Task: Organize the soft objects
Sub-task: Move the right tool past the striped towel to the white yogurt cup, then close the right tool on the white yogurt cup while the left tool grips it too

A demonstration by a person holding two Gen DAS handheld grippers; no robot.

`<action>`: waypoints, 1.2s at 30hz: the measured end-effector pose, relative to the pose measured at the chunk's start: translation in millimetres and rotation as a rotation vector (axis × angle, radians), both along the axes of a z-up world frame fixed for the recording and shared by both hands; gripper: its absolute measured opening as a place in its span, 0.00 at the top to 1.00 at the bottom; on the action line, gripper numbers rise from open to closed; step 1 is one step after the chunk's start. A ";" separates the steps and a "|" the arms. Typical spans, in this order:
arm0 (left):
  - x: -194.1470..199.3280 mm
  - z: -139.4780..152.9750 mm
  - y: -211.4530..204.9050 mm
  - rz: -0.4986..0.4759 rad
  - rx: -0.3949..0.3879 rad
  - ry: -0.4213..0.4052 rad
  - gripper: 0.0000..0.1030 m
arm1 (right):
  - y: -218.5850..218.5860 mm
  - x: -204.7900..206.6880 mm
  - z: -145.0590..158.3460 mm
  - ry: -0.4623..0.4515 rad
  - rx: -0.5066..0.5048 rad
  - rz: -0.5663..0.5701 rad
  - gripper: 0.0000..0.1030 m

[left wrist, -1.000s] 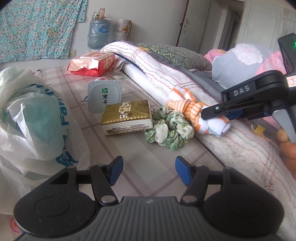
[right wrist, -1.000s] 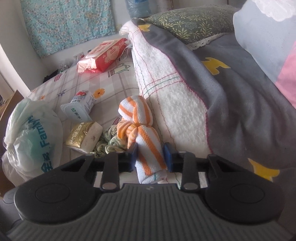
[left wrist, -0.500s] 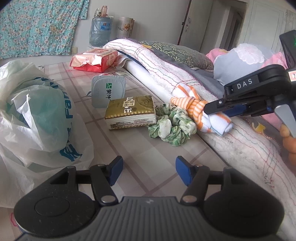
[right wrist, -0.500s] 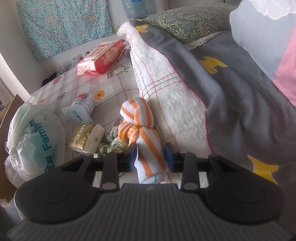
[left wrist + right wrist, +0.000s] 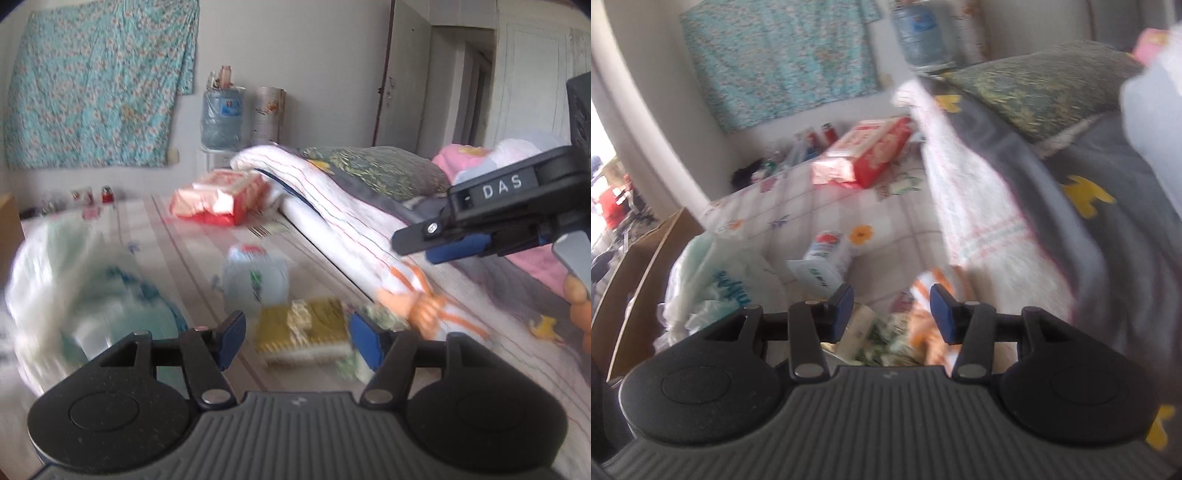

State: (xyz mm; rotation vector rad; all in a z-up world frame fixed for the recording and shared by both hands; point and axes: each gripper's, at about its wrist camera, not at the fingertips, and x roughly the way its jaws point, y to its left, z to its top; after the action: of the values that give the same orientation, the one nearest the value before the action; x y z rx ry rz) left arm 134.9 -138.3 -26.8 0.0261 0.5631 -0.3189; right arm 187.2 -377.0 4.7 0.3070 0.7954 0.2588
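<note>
Right wrist view: right gripper (image 5: 892, 308) jaws, just opening, stand apart, empty, above the blurred orange-striped towel (image 5: 932, 291) at lower centre.

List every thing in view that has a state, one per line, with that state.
left gripper: open, empty.
right gripper: jaws just opened, nothing between them.
orange-striped towel: knotted, lying free against the folded quilt.
green scrunchie: bunched, lying beside the towel.
gold tissue pack: lying flat.
white cup: tipped on its side.
plastic bag: crumpled, bulging.
</note>
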 end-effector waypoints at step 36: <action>161.7 6.8 7.4 -0.026 0.022 0.405 0.72 | 29.8 134.0 -54.6 0.151 0.244 0.254 0.81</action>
State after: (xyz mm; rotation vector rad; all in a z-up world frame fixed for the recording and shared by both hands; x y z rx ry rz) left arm 296.6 -130.9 -20.0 -0.0102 0.9681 -0.3458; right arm 321.2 -347.2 -49.9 0.4597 0.9547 0.5789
